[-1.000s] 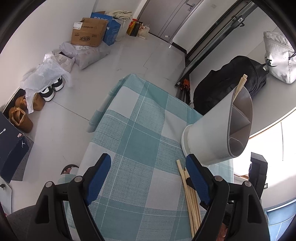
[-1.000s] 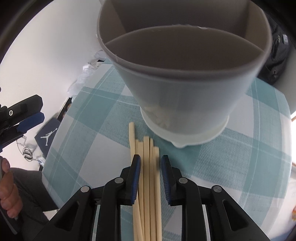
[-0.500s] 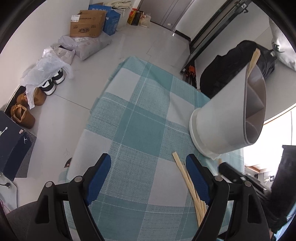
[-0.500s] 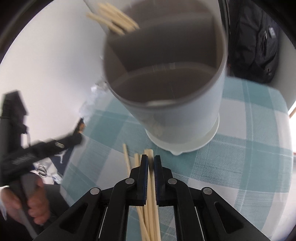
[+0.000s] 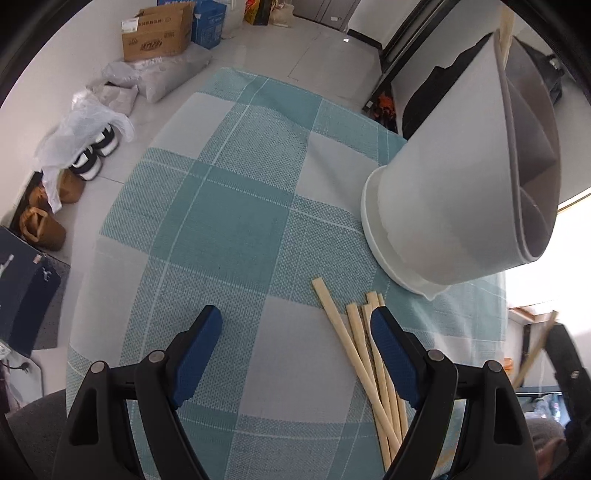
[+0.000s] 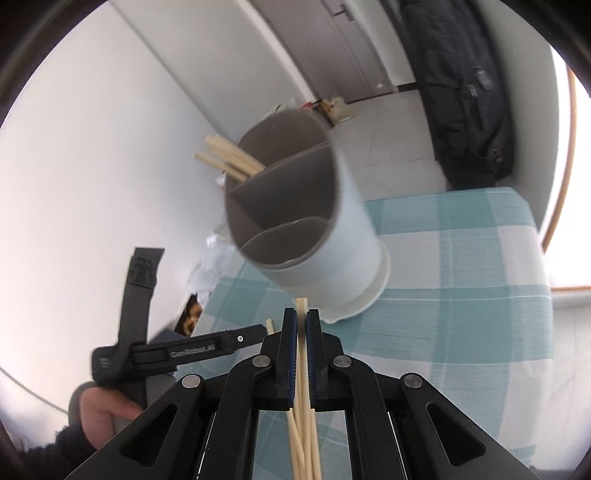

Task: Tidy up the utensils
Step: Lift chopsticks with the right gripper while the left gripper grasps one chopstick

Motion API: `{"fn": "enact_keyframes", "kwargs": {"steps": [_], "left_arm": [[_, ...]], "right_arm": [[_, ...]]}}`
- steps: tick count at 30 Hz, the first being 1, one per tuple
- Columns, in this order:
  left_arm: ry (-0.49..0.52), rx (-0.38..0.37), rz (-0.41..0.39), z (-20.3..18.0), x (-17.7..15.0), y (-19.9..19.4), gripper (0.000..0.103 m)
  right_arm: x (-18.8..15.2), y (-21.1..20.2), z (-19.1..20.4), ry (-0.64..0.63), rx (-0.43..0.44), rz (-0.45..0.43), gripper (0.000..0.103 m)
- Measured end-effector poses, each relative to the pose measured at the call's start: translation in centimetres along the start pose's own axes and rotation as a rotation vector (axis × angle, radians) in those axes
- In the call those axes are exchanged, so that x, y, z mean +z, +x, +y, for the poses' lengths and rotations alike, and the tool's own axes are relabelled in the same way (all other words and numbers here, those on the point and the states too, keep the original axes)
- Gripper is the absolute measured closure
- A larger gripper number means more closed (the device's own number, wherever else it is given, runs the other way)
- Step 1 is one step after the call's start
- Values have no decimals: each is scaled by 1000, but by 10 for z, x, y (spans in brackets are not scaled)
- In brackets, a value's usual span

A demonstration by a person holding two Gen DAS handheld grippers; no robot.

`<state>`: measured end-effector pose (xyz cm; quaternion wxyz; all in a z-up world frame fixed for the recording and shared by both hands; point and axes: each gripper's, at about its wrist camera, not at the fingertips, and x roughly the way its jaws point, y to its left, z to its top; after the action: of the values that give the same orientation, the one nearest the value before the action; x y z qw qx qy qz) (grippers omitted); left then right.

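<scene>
A white utensil holder [image 5: 439, 199] with grey dividers stands on the checked cloth [image 5: 229, 206]. Several chopsticks [image 6: 231, 158] lean out of the far compartment of the holder [image 6: 332, 236]. My right gripper [image 6: 302, 315] is shut on a small bunch of pale chopsticks [image 6: 302, 373], raised above the cloth just short of the holder's base. More chopsticks [image 5: 360, 354] lie loose on the cloth below the holder. My left gripper [image 5: 295, 350] hangs open over the cloth, its right pad [image 5: 389, 350] over those loose sticks and nothing between the pads.
The table edge drops to a tiled floor with cardboard boxes [image 5: 155, 35], bags and shoes [image 5: 92, 155] on the left. A black bag [image 6: 465, 92] stands behind the table. A person's hand [image 6: 107, 410] holds the left gripper's handle.
My right gripper closed on the chopsticks and lifted them off the cloth, back from the holder. My left gripper sank closer to the cloth, toward the loose sticks, still open.
</scene>
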<state>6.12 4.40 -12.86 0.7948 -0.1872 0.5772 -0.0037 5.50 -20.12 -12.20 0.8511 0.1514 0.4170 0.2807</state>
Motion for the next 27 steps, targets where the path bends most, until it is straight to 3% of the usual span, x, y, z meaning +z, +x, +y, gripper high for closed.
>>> {"fn": "enact_keyframes", "kwargs": {"steps": [3, 6, 10, 13, 18, 22, 25, 27], "left_arm": [[26, 83, -14, -10, -1, 2, 29], [75, 186, -28, -18, -3, 5, 47], [98, 181, -43, -23, -6, 4, 73], [107, 149, -46, -23, -9, 2, 90], [74, 85, -45, -21, -5, 6, 100], [65, 74, -54, -23, -4, 6, 101], [84, 108, -70, -22, -4, 4, 102], [91, 84, -64, -17, -5, 3, 102]], "right_arm": [[4, -12, -15, 69, 7, -35, 99], [4, -24, -33, 158, 1, -72, 99], [3, -34, -59, 268, 5, -97, 99], [7, -41, -62, 278, 1, -103, 99], [8, -46, -58, 246, 1, -112, 99], [7, -43, -57, 232, 10, -117, 99], [7, -43, -56, 222, 13, -124, 99], [7, -43, -55, 220, 13, -124, 99]]}}
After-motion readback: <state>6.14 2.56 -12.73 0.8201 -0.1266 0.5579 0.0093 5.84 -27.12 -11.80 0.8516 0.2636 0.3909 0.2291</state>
